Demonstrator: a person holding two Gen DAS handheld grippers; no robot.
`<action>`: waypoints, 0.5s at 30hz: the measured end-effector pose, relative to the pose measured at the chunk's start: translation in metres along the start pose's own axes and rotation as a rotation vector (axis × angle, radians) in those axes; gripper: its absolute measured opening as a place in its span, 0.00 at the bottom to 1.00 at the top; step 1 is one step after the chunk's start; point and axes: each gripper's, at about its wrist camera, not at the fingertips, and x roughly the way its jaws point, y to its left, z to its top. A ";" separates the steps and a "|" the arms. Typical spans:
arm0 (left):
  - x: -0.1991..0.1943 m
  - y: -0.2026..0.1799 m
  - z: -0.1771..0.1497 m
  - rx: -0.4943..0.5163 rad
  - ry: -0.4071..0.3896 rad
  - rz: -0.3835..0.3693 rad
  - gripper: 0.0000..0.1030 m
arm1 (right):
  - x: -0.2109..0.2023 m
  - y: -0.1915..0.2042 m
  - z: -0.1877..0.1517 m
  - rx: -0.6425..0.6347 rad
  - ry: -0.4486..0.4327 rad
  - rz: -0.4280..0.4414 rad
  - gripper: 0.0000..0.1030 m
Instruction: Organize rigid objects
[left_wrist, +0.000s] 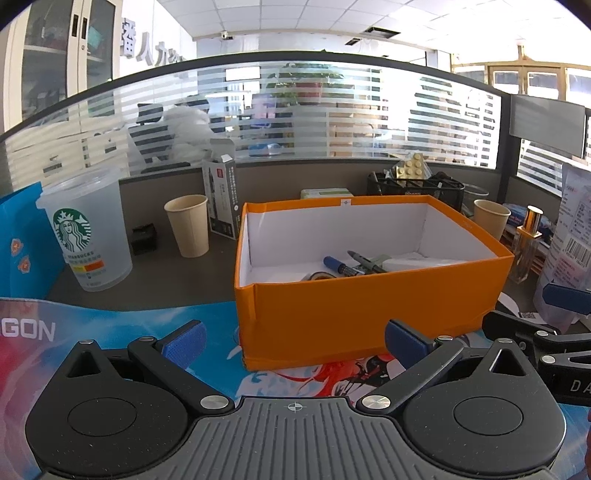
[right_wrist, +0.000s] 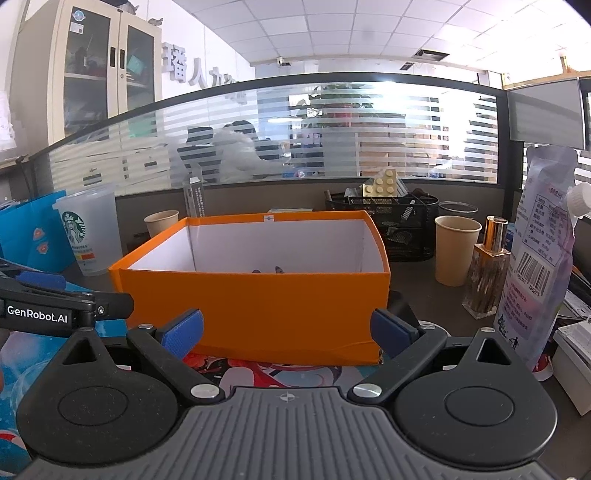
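Observation:
An orange box (left_wrist: 369, 314) with white inner walls stands on the printed desk mat, straight ahead in both wrist views (right_wrist: 258, 306). Inside it lie a blue-capped pen (left_wrist: 338, 266), a dark marker (left_wrist: 365, 260), a roll of tape (left_wrist: 319, 275) and a white item (left_wrist: 404, 264). My left gripper (left_wrist: 294, 343) is open in front of the box's near wall, nothing between its blue pads. My right gripper (right_wrist: 287, 334) is open too, close to the box's near wall, and empty. Each gripper shows at the edge of the other's view.
A Starbucks cup (left_wrist: 86, 232), a paper cup (left_wrist: 188, 225) and a grey carton (left_wrist: 221, 195) stand left of the box. On the right are another paper cup (right_wrist: 456, 251), a gold-capped bottle (right_wrist: 487, 269), a printed pouch (right_wrist: 543, 236) and a black mesh organizer (right_wrist: 391, 218).

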 end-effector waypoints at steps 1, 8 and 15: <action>0.000 0.000 0.000 0.001 0.000 0.000 1.00 | 0.000 0.000 0.000 -0.001 0.000 -0.001 0.95; 0.000 -0.001 0.000 0.001 0.001 -0.002 1.00 | 0.000 0.000 0.000 -0.001 0.001 -0.001 0.95; -0.001 -0.002 0.000 0.001 0.001 -0.003 1.00 | 0.000 0.000 -0.001 -0.004 0.005 -0.001 0.95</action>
